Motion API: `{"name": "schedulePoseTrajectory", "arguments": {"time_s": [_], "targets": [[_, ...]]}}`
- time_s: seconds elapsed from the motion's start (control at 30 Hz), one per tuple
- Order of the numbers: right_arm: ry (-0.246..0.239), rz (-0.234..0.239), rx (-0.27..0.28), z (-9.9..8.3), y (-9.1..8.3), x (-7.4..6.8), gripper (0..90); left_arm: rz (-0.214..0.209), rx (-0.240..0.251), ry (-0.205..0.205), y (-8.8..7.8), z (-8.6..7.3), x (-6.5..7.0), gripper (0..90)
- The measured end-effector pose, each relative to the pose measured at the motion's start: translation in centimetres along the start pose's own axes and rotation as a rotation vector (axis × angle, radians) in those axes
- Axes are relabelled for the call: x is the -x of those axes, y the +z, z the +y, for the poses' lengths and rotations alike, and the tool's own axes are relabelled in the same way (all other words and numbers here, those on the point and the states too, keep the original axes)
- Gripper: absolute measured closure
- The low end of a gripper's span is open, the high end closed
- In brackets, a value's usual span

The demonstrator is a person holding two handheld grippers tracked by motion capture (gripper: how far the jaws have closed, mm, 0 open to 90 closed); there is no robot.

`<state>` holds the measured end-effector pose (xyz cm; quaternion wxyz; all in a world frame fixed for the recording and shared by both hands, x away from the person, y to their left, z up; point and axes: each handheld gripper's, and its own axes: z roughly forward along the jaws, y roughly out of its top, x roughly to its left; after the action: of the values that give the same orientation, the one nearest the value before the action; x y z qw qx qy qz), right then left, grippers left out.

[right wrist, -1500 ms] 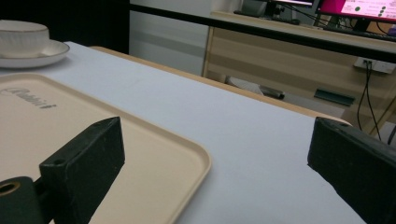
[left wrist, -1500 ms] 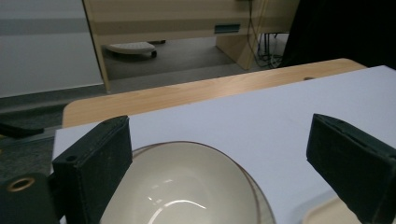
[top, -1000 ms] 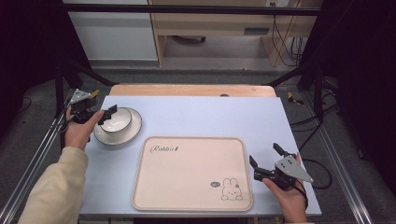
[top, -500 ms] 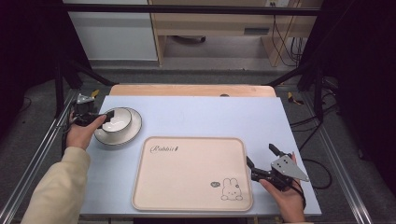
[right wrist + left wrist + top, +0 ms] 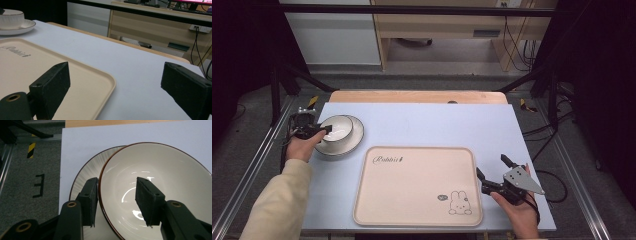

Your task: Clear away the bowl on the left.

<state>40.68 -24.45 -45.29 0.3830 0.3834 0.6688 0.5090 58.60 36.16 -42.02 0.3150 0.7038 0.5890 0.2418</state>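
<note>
- The left tongs point(image 5: 116, 202) straddle the near rim of the bowl point(image 5: 160, 180): one jaw outside over the plate point(image 5: 82, 177), one inside, with a gap at the inner jaw, so parted and not yet clamped.
- The bowl sits on the plate at the desk's point(image 5: 437, 120) far left corner, close to the left edge.
- The right tongs point(image 5: 494, 172) hang wide open and empty just beside the tray's point(image 5: 412, 200) right rim, near the desk's front right.
- Risks, as I judge them: a glazed rim pinched at one spot may slip or tip the bowl; a lift could drag the plate along or nudge it toward the edge.
- Open room: bare desk lies behind the tray and to the plate's right; the tray itself is empty. The left and front margins are tight.
</note>
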Motion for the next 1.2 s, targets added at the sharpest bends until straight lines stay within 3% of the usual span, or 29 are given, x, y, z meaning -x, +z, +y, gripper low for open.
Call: {"name": "schedulePoseTrajectory", "arguments": {"time_s": [0.23,0.47,0.67,0.93,1.1,1.2], "targets": [[0.003,-0.003,0.001,0.1,-0.2,0.0,8.8,0.026,-0.023,-0.022,0.5,-0.3,-0.5,54.9],[0.001,0.007,-0.004,0.0,-0.1,0.0,8.9,0.024,-0.053,-0.044,0.7,-0.5,-1.2,61.9],[0.002,0.019,-0.003,0.0,-0.1,0.0,8.9,0.002,-0.067,-0.092,1.0,-0.5,-1.5,67.1],[0.000,0.029,-0.009,0.0,0.0,0.0,8.9,-0.008,-0.097,-0.090,1.8,-0.5,-1.4,70.9],[-0.007,0.039,-0.018,-0.1,0.2,-0.2,8.9,-0.020,-0.110,-0.089,2.1,-0.4,-1.2,77.8],[-0.010,0.041,-0.022,-0.1,0.2,-0.2,8.9,-0.025,-0.110,-0.125,2.0,-0.2,-1.3,80.2]]}}
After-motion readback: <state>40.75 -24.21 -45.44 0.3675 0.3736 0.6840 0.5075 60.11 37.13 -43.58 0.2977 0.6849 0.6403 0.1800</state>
